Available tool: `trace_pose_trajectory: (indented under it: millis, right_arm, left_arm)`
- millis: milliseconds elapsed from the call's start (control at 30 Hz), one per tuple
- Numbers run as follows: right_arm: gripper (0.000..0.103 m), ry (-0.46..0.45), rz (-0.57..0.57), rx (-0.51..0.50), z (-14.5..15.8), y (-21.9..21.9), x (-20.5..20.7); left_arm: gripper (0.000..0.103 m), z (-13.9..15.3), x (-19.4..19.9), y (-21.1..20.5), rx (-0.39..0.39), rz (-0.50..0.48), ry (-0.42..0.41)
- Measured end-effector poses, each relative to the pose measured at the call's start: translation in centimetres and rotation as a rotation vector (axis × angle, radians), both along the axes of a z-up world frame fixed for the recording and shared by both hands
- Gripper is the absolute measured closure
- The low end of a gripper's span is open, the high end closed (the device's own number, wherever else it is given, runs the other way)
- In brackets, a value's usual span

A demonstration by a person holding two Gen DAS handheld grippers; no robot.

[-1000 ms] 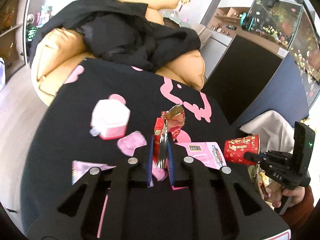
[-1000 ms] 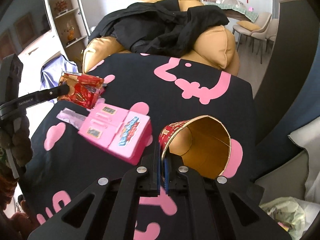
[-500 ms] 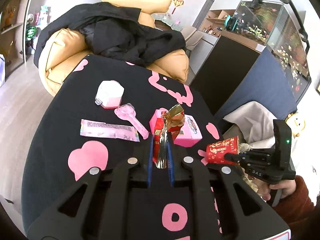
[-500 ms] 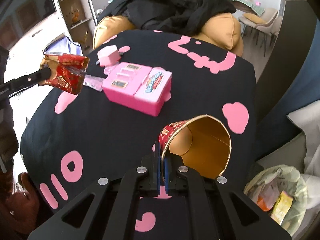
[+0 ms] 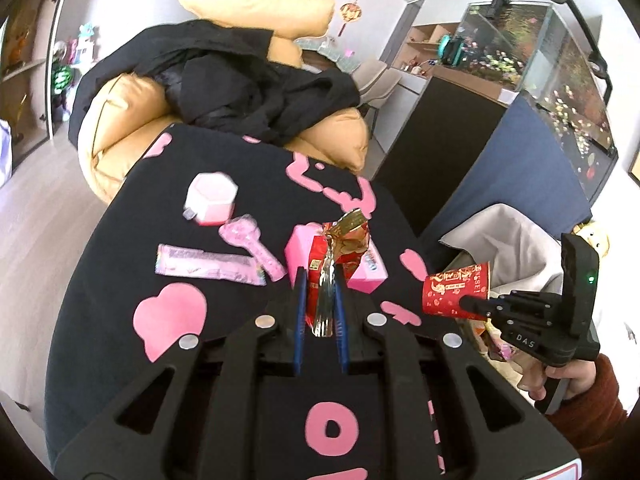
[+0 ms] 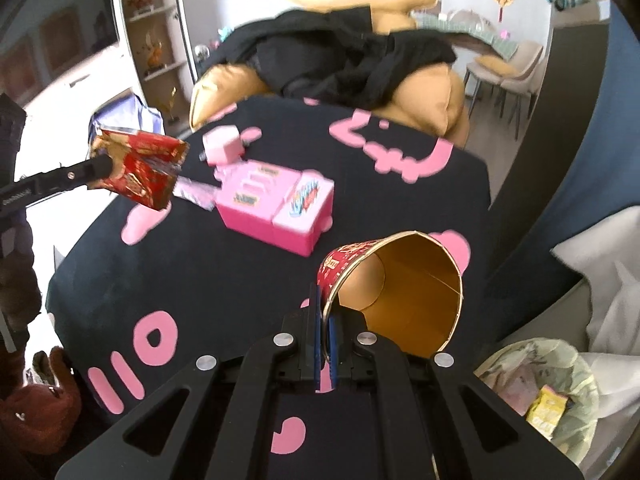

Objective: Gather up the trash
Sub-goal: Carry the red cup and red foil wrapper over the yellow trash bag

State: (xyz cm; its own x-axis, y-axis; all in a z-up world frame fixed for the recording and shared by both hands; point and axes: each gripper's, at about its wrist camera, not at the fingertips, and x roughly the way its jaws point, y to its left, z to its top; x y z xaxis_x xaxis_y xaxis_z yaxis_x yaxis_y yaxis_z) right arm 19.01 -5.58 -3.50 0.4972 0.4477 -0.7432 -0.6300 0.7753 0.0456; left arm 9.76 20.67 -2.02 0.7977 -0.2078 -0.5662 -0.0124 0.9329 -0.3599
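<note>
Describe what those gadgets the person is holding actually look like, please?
Each hand-held gripper is matte black plastic with triangular cut-outs, round silver screws and two blue-padded fingers. The left hand-held gripper fills its own view; the right hand-held gripper looks the same. Seen from the left, the right one shows white "DAS" lettering, a small green light, and the person's hand in a rust-red sleeve.

Crumpled red-gold foil snack wrapper (image 5: 340,248) hides part of pink rectangular toy box (image 5: 368,272). Translucent plastic trash bag (image 6: 560,380) cut by edge. Pink hexagonal container (image 5: 212,198) motion-blurred.
</note>
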Motion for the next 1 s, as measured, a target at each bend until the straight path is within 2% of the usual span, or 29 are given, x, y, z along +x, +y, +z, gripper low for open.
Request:
trace_pose_trajectory:
  millis: [267, 500, 700, 1000]
  right_arm:
    - [0.098, -0.103, -0.028, 0.062, 3.3, -3.9, -2.6]
    - [0.098, -0.191, -0.144, 0.101, 5.2, -11.3, -4.5]
    - [0.098, -0.231, -0.282, 0.124, 5.3, -18.7, -6.0]
    - [0.098, -0.234, -0.433, 0.143, 3.7, -26.3, -7.4]
  left_arm:
    - [0.091, 3.0, -0.3, -3.9, 0.037, -0.071, -0.052]
    - [0.091, 4.7, 1.4, -11.5, 0.078, -0.217, -0.070]
    - [0.091, 3.7, 3.7, -20.8, 0.124, -0.407, -0.036]
    - [0.091, 0.6, 6.3, -31.2, 0.183, -0.586, 0.059]
